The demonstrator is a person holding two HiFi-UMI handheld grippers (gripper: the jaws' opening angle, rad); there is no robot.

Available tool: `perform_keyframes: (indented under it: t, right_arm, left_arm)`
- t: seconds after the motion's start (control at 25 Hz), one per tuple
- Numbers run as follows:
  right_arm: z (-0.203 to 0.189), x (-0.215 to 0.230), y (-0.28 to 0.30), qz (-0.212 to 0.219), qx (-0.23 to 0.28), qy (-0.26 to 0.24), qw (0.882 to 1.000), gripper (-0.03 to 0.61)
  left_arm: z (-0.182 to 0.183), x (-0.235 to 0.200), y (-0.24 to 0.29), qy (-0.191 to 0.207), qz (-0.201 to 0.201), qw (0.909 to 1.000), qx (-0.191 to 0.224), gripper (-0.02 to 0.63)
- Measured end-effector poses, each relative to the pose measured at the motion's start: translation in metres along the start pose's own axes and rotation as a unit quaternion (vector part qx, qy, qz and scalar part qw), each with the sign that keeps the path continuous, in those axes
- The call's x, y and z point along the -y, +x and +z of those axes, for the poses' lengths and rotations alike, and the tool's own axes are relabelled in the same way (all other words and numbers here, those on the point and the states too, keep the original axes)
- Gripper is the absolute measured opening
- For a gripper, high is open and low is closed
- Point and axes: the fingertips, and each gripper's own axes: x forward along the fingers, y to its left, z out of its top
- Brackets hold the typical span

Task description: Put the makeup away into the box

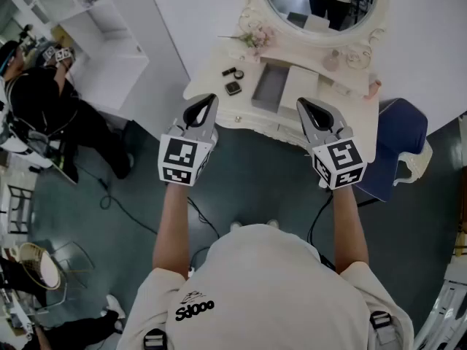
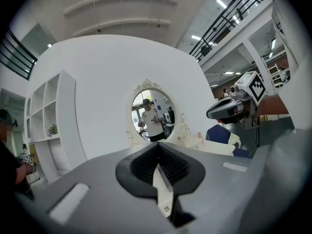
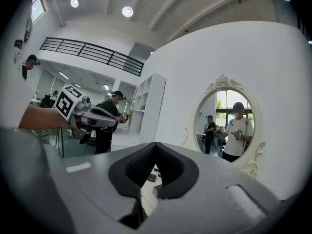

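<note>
2 tongs, left gripper (image 1: 207,99) and right gripper (image 1: 304,103), hang level short of the dressing table (image 1: 209,87), jaws together, empty. Better to open the left early and take the flat, squarish compact (image 1: 233,87) from above; no long axis shows. Beside it the open box (image 1: 270,90) runs lengthwise toward the mirror (image 1: 292,6).

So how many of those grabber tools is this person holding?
2. The left gripper is in the left hand and the right gripper is in the right. Both point at the dressing table, with jaws shut and empty. None looks hidden.
</note>
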Motion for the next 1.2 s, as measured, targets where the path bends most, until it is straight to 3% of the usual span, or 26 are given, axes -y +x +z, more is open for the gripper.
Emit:
perform_keyframes:
  t: [0.36,0.76,1.0,1.2]
  right_arm:
    - [-0.012,0.035,-0.01,0.007,0.01,0.024,1.0,0.002]
    - [-0.029,0.063,0.006,0.047,0.002,0.018,0.999,0.002]
    - [-0.04,0.086,0.056,0.032,-0.001,0.029,0.999,0.002]
    - [-0.025,0.104,0.115,0.012,0.001,0.022,1.0,0.002]
  left_arm:
    - [-0.003,0.024,0.026,-0.002,0.001,0.9999,-0.015,0.018]
    - [-0.014,0.03,0.063,-0.017,0.014,0.9992,-0.034,0.018]
    - [-0.034,0.0,0.111,-0.017,0.002,0.9995,-0.026,0.018]
    - [-0.04,-0.056,0.156,-0.022,-0.008,0.9997,-0.012,0.018]
